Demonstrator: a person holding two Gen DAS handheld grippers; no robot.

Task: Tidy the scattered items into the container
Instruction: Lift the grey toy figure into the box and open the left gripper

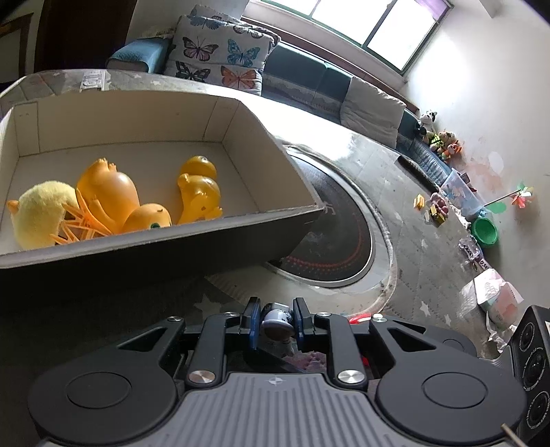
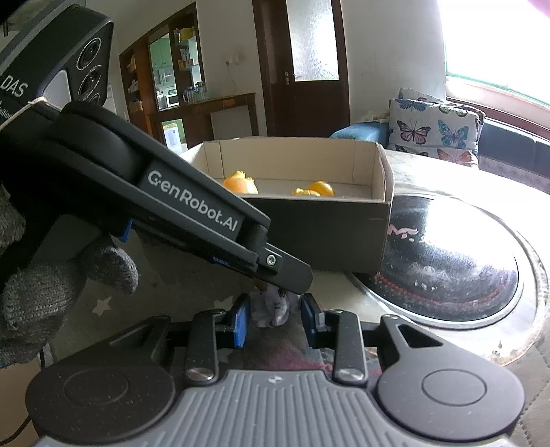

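A round table with a pale grey, star-printed quilted cover (image 1: 405, 220) fills the foreground, and set into its middle is a glossy black circular glass hob (image 2: 450, 261) ringed in metal, with a band of red dots near its edge. An open rectangular cardboard box (image 1: 261, 220) sits on the cover with one corner overlapping the hob; inside lie a fluffy pale yellow plush chick (image 1: 37, 216), two glossy orange-yellow plastic duck figures (image 1: 113, 199) and a spiky orange plastic piece beneath them. On the cover in front of the box's near wall, a small white-and-grey figurine (image 1: 276, 318) is pinched from both sides: the left gripper (image 1: 276, 321) has its blue pads pressed against it, and the right gripper (image 2: 275, 318) is clenched on the same toy, whose pale body shows between its pads. A hand in a grey knit glove (image 2: 51, 285) carries the left tool. Behind the table runs a dark green sofa (image 1: 309, 79) with a butterfly-print cushion (image 1: 220, 51) under a bright window (image 1: 371, 24). Along the white wall, a heap of soft toys (image 1: 440, 141), a green plastic bowl (image 1: 484, 232) and a paper pinwheel (image 1: 522, 197) clutter the floor. The right wrist view shows a dark wooden door (image 2: 302, 68) and a shelved cabinet (image 2: 161, 79).
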